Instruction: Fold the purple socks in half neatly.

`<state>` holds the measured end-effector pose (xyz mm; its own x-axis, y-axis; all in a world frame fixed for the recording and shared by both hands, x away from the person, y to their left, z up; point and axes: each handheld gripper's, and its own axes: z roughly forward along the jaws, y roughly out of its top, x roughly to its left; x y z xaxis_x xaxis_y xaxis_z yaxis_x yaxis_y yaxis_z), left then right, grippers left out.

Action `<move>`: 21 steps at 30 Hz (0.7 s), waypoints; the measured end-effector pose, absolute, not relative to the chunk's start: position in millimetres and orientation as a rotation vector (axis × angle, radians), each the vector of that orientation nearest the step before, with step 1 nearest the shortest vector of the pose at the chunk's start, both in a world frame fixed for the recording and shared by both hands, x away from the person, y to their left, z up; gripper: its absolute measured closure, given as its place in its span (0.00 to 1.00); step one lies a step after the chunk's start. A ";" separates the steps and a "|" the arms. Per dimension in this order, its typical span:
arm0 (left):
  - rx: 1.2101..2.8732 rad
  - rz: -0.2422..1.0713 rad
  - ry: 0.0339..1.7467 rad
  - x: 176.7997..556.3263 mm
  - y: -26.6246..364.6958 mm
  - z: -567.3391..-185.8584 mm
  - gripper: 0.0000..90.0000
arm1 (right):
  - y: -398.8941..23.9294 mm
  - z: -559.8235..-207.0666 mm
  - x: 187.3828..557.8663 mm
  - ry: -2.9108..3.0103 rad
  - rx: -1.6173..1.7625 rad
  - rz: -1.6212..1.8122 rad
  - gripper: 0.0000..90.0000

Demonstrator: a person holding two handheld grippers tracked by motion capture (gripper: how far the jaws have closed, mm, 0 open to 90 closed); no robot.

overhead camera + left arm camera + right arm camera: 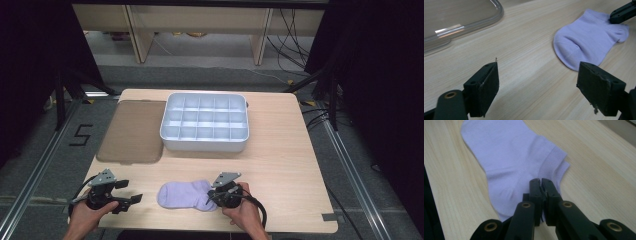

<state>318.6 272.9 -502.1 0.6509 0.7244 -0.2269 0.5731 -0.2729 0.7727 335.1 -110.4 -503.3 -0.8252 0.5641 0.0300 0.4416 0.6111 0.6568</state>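
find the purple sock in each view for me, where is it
High view: sock at the table's near edge, between the two grippers.
Left gripper view: sock upper right.
Right gripper view: sock upper left to centre, above the closed jaws.
Shared landmark: right gripper pinching the sock's cuff.

Bright, even overhead light, soft shadows; dark surroundings; close views slightly soft.

Setting: a lab recording bay where I work, not a home; black curtains (30,65) close both sides; aluminium rails (35,165) run along grey carpet beside my wooden table (280,165). Loose cables (295,40) trail across the floor; a taped numeral (80,135) marks the station.
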 end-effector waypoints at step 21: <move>2.123 0.162 0.883 331.9 206.1 -508.9 0.47 | -117.6 -493.7 336.2 2.577 0.883 1.122 0.85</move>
